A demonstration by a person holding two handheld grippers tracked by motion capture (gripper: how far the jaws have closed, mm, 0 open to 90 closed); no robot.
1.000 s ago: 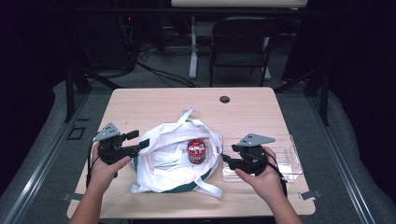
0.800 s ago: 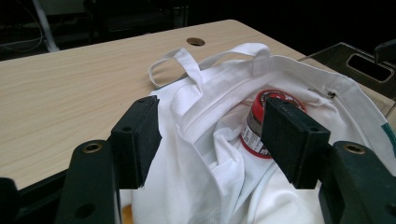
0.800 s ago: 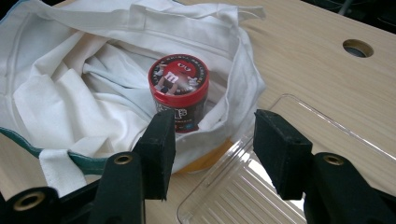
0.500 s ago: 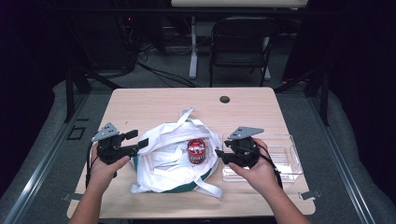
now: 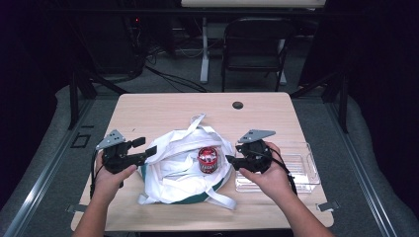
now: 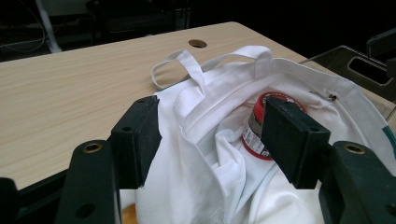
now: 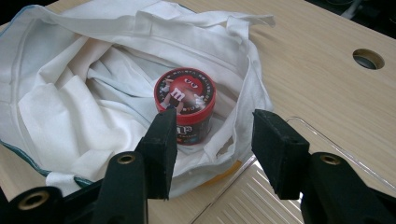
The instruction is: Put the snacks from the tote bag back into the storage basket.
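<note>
The right gripper (image 5: pixel 232 161) has moved left from the clear plastic tray (image 5: pixel 306 168), jaws wide, up to the white cloth bag (image 5: pixel 173 168) holding the red candy tub (image 5: pixel 208 159), maybe to grab it, while the left gripper (image 5: pixel 146 146) waits wide open.

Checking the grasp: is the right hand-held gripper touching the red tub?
Apart. The right gripper view shows the open hand-held gripper short of the tub, bag cloth between.

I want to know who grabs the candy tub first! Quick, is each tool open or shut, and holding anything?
Left tool: open, holding nothing, its jaws on either side of the white bag's edge.
Right tool: open, holding nothing, beside the candy tub.
</note>
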